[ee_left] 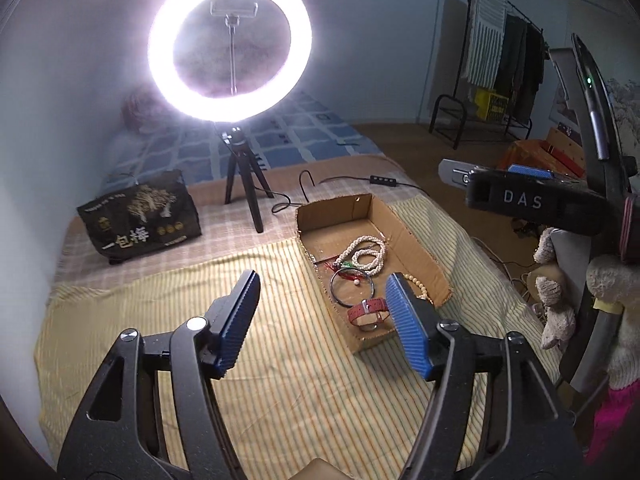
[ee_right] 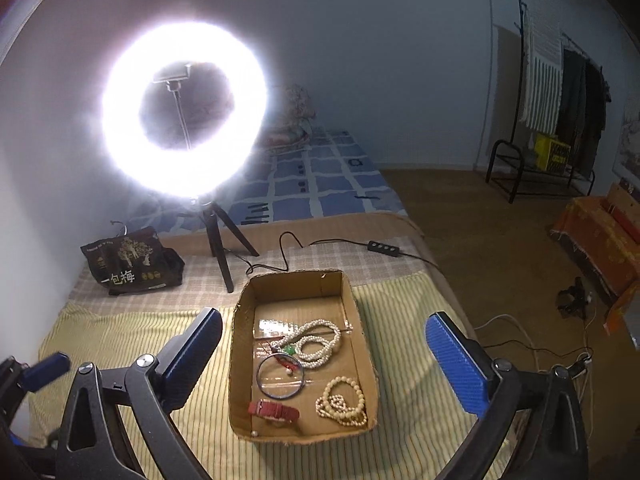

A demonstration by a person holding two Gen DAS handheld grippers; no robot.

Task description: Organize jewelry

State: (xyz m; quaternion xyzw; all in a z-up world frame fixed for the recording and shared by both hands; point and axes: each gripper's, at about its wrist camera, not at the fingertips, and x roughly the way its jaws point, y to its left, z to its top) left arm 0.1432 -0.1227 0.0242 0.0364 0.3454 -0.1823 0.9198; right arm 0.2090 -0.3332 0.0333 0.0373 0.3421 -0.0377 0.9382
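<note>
Hovering wide open and empty, the left gripper (ee_left: 322, 320) frames the cardboard box (ee_left: 416, 248) at 1 o'clock, jewelry inside. Right view: right gripper (ee_right: 324, 364), jaws spread wide, empty, straddles the box, pearl necklace (ee_right: 320, 344) central.

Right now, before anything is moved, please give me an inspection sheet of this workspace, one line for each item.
Surface: bed covered by a striped yellow cloth.
Job's things: cardboard box holding a white bead necklace, a dark bangle, a red-strap watch and a cream bead string.
Clutter: black snack bag behind the cloth, left of the box.
Grippers: left gripper open and empty; right gripper open and empty, above the box.
Cables: ring light cable with inline switch behind the box; more cables on the floor.
Surroundings: lit ring light on a tripod, clothes rack, soft toys.
</note>
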